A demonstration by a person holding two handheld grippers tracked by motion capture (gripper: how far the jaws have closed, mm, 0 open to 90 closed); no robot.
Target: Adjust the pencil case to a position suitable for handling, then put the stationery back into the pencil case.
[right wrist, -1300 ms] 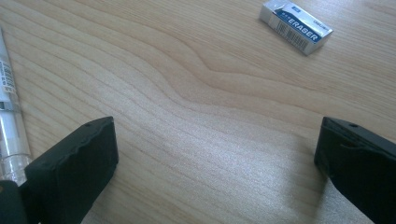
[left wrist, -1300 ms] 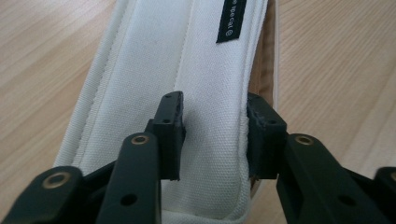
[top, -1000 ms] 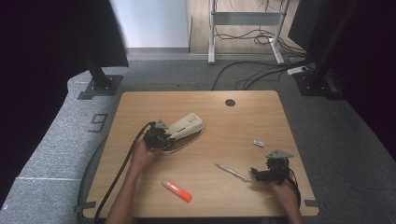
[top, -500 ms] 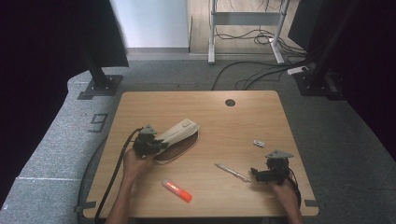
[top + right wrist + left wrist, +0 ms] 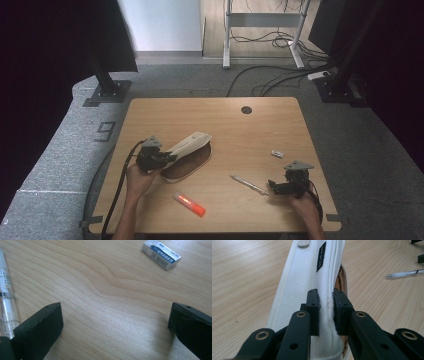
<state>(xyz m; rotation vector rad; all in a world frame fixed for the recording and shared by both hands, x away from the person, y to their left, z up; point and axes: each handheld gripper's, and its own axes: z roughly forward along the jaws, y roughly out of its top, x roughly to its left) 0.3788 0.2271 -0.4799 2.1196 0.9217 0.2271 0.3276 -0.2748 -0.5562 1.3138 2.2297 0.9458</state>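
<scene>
Where the counter (image 5: pixel 165 112) runs toward its left edge, the left tool (image 5: pixel 159 159) sits just above the wood in the person's left hand (image 5: pixel 136 178), its cable trailing off the near edge. This tool is clenched on the near end of a white canvas pencil case (image 5: pixel 190 145): in the left gripper view the two black jaws pinch a stitched seam of the cloth (image 5: pixel 304 287) between them, with the fabric bunched at the pads. The case is tilted, its gripped end lifted and its far end pointing up and to the right across the counter, and a brown inner lining shows along its lower edge, both from above and just behind the right-hand jaw in the left gripper view. A small black label and a metal zip pull lie on the upper face of the cloth.

Nearer the front edge, right of the left hand, an orange marker (image 5: pixel 189 204) lies flat and apart from the case. Farther right a white pen (image 5: pixel 248 184) lies at a slant, its tip close to the right tool (image 5: pixel 274 187). That tool rests low over the counter in the right hand (image 5: pixel 306 210), jaws released and wide apart with bare wood between them; the pen (image 5: pixel 6 293) lies beside its left jaw. A small eraser (image 5: pixel 277 153) in a blue and white sleeve (image 5: pixel 161 254) sits beyond it, well apart.
</scene>
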